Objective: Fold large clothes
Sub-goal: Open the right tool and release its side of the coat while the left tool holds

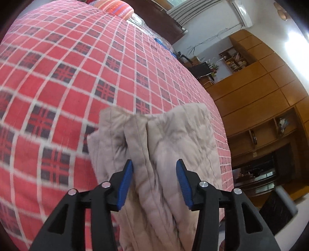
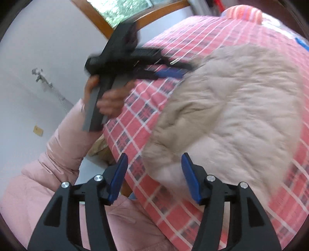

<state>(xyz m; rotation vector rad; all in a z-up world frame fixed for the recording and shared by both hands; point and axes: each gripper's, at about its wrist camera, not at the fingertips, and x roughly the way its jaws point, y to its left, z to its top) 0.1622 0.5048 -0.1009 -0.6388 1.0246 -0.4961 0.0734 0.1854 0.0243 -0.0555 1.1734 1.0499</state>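
Note:
A beige quilted jacket (image 1: pixel 160 146) lies bunched in folds on a bed with a red plaid cover (image 1: pixel 73 81). My left gripper (image 1: pixel 154 162) is open just over the jacket's near end, and a ridge of the cloth runs between its blue fingers (image 1: pixel 125 183). In the right wrist view the jacket (image 2: pixel 231 108) spreads wide across the bed (image 2: pixel 135 115). My right gripper (image 2: pixel 154 156) is open above the jacket's near edge, holding nothing. A hand (image 2: pixel 110 102) holds the blurred left gripper (image 2: pixel 170 73) at the jacket's far left edge.
Wooden cabinets and shelves (image 1: pixel 260 92) stand beyond the bed's right edge, under an air conditioner (image 1: pixel 241 11). A striped pillow (image 1: pixel 115 7) lies at the head of the bed. A person's pink padded sleeve (image 2: pixel 63 139) fills the lower left, near a white wall (image 2: pixel 38 48).

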